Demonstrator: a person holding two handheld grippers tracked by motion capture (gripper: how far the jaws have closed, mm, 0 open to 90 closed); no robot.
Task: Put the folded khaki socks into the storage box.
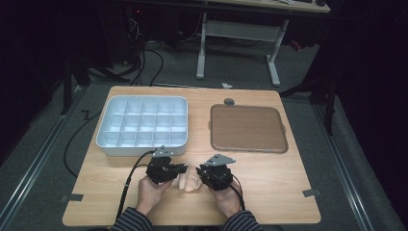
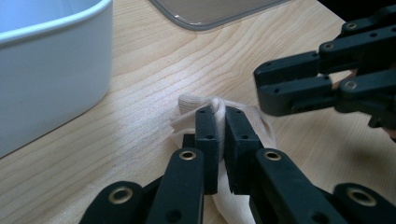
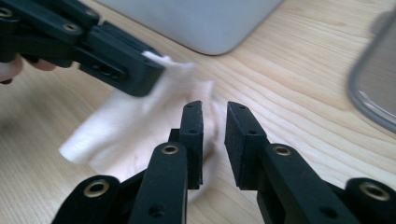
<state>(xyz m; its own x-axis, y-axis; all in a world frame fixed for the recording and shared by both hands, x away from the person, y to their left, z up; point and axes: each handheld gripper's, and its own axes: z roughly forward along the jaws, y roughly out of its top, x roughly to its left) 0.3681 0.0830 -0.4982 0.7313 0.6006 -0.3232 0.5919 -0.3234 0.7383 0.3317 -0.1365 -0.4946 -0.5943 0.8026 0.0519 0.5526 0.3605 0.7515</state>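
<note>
A: State of each claw?

B: Left claw (image 2: 221, 116) is closed on a fold of the white cloth (image 2: 254, 119). Right claw (image 3: 214, 112) stands slightly parted above the cloth, gripping nothing.

A: Cloth location?

B: On the table (image 1: 269, 173), near its front edge, between both claws.

A: Procedure?

B: Probably keep the left pinch firm; seat the right claw on a free edge before closing.

A: View differences?

B: High view adds the compartment tray (image 1: 142, 126) and brown lid (image 1: 248, 128).

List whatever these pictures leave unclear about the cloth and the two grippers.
- Cloth: blurred in the right gripper view; its kind is unreadable.
- Cloth's near end: hidden under the left gripper in the left gripper view.
- Right gripper: whether the jaws touch the cloth is unclear.
- White tray: compartments too small to check in the high view.
</note>
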